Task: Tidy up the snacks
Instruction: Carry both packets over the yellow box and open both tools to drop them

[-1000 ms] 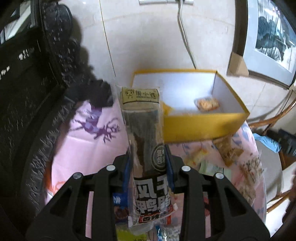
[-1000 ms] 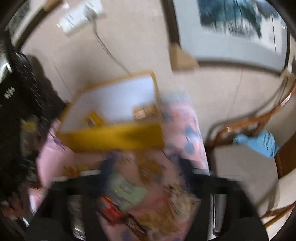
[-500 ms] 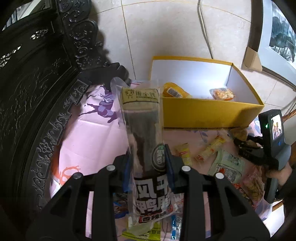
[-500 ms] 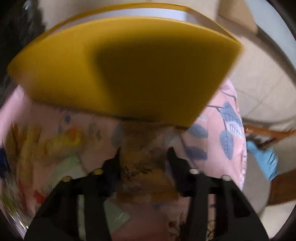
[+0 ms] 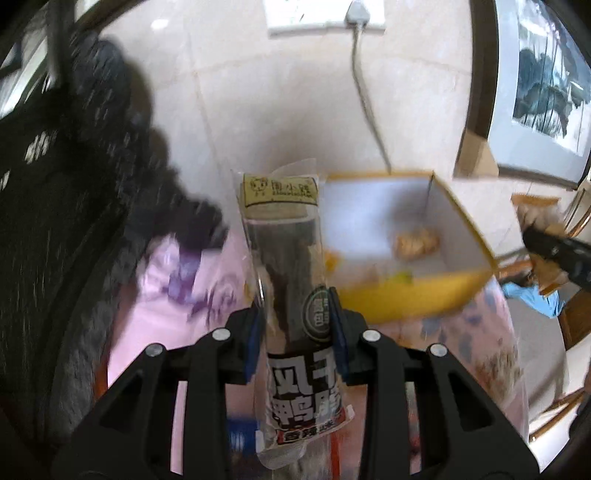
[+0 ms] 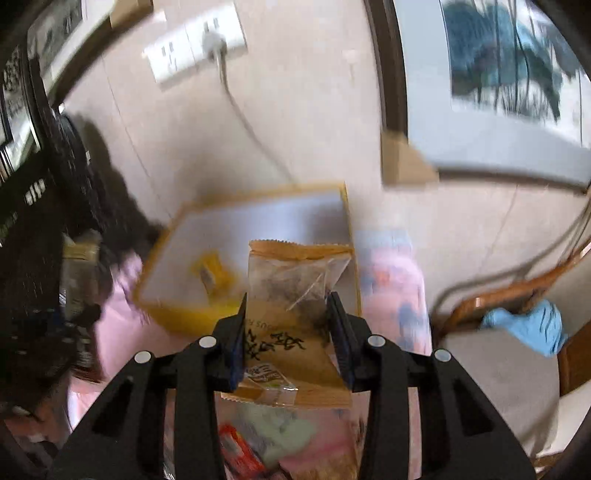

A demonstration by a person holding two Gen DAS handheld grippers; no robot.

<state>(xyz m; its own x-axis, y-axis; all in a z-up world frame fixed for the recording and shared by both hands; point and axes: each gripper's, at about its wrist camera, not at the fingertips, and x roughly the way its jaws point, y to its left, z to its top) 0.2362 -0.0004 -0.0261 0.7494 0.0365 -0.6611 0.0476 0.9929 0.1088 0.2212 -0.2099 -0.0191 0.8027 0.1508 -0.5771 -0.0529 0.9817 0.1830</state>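
My left gripper (image 5: 295, 314) is shut on a long dark snack packet (image 5: 291, 295) with a tan label, held upright above the pink tablecloth (image 5: 173, 277), just left of the yellow box (image 5: 406, 295). The box holds a few small snacks (image 5: 417, 240). My right gripper (image 6: 288, 317) is shut on a tan and clear snack bag (image 6: 295, 295), held above the table in front of the yellow box (image 6: 177, 310). A yellow snack (image 6: 212, 271) lies inside the box.
Loose snack packets (image 6: 258, 439) lie on the pink cloth below my right gripper. A dark carved wooden chair (image 5: 55, 221) stands at the left. A tiled wall with a socket and cable (image 5: 354, 22) is behind. A wooden chair with blue cloth (image 6: 532, 325) is at the right.
My right gripper dropped to the table by the box, shut on the tan bag and lifted it. My left gripper kept its packet and swung back toward the box.
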